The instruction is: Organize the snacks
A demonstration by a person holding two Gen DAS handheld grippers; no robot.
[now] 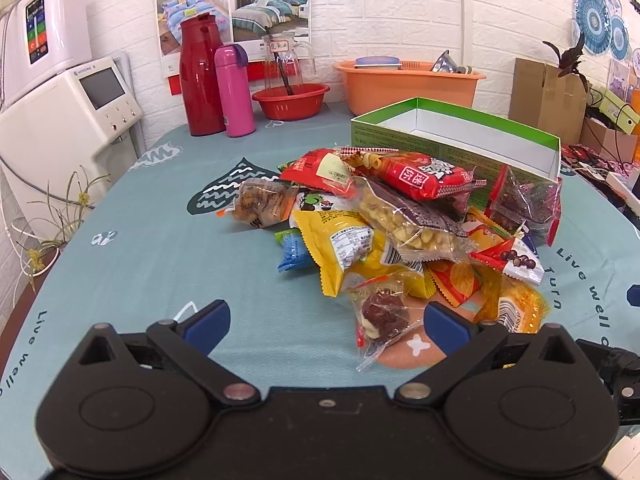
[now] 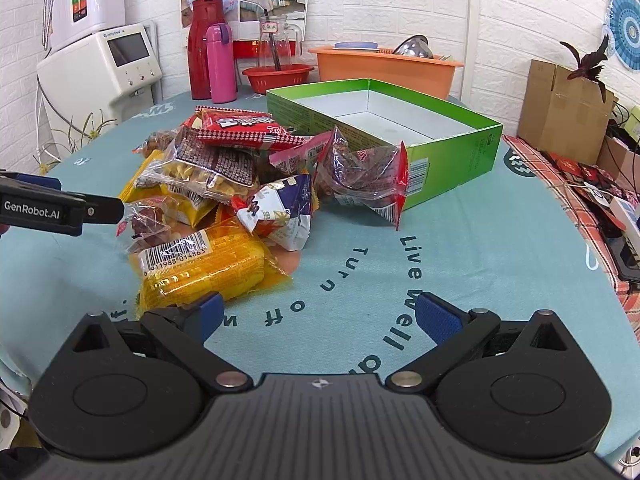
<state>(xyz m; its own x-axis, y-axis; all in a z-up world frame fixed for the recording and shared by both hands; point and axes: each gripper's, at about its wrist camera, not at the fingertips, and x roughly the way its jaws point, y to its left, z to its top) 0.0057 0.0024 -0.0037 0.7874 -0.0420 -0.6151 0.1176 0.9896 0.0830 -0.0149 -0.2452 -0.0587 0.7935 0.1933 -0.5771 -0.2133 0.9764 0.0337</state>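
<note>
A pile of snack packets (image 1: 400,224) lies on the teal tablecloth in front of an open green box (image 1: 460,136), which is empty. The pile (image 2: 224,184) and the box (image 2: 384,128) also show in the right wrist view. My left gripper (image 1: 326,322) is open, low over the cloth at the pile's near edge, with a clear packet of dark red candy (image 1: 380,316) beside its right finger. My right gripper (image 2: 318,314) is open and empty over the cloth, right of a yellow packet (image 2: 200,264). The left gripper's side (image 2: 60,210) shows at the left.
A red thermos (image 1: 200,76), pink bottle (image 1: 234,92), glass jug in a red bowl (image 1: 290,96) and orange basin (image 1: 408,84) stand at the back. A white appliance (image 1: 68,108) is at the left, cardboard boxes (image 1: 548,92) and clutter at the right.
</note>
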